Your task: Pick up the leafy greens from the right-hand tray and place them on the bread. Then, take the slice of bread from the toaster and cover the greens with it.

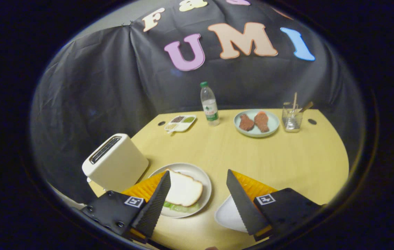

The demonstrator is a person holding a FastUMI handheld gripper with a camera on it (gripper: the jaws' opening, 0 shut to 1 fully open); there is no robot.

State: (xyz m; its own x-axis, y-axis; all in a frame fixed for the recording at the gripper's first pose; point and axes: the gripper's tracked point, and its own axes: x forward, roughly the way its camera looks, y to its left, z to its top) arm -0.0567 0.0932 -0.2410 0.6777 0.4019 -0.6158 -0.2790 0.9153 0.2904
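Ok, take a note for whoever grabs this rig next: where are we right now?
Claw: open, holding nothing, above the table's near edge.
White plate, just ahead of the fingers: bread slice lies over the leafy greens, a green edge showing beneath.
Toaster stands beside that plate; nothing sticks out of its slot.
White tray by the other finger: no greens visible.
Done: greens placed, covered. Left: nothing apparent.

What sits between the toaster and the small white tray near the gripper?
In the gripper view, a plate with bread over greens lies between the toaster and the tray. The open gripper holds nothing.
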